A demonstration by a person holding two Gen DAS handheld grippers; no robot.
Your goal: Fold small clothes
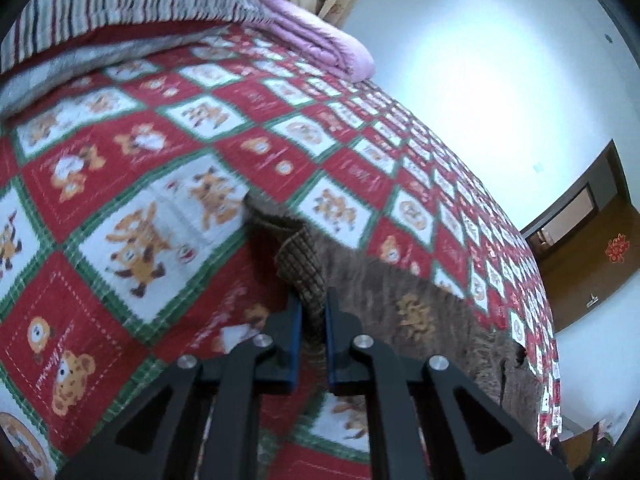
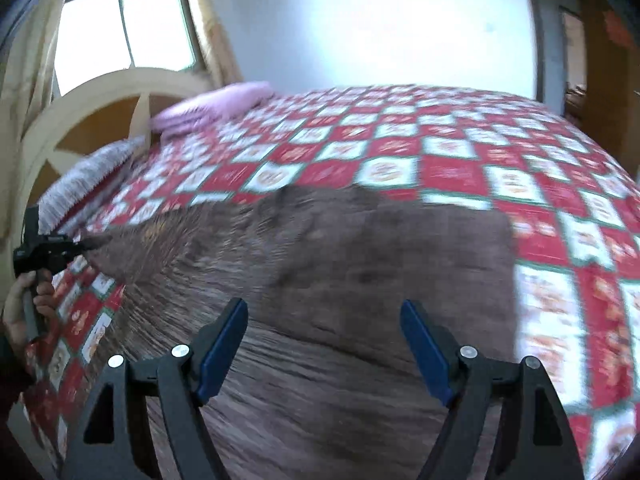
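With our left gripper [image 1: 313, 312] pinching the ribbed cuff [image 1: 302, 268] of the brown sweater [image 2: 320, 248] spread on the checked bedspread [image 2: 460, 168], we judge the fold just starting; our right gripper [image 2: 324, 344], fingers spread and empty, must next catch an edge.

Brown garment [image 2: 320, 264] – red-white-green checked bedspread [image 1: 160, 184] – lilac quilt [image 1: 320, 44].
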